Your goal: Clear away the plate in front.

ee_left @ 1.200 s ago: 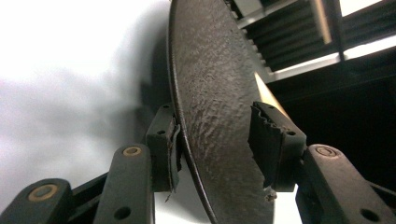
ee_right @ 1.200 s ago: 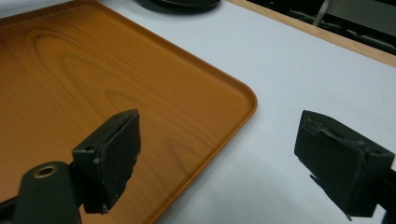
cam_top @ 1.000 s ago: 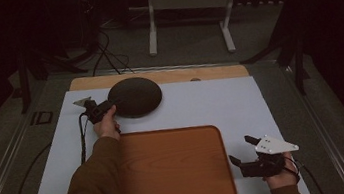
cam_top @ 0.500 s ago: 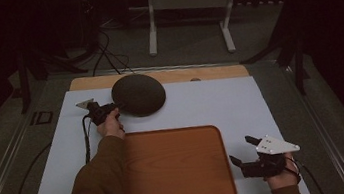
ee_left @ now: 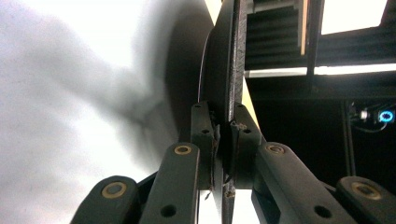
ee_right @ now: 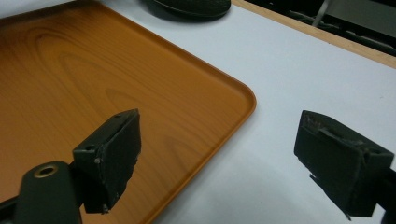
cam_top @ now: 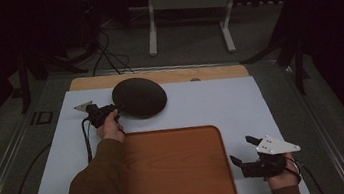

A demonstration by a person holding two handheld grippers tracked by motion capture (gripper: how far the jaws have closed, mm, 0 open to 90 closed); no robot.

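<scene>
Both left gripper [ee_left: 223, 140] jaws pinch plate [ee_left: 229, 60] rim.

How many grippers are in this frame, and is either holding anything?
2. The left gripper is at the far left of the mat, shut on the rim of the dark plate. The right gripper is at the near right beside the wooden tray, open and empty.

We seem to be in a dim lab: beyond our tongs a white-topped table [cam_top: 221, 105] meets grey carpet, loose cables [cam_top: 104, 55] and a white metal stand [cam_top: 188, 4], with blackness behind.
</scene>
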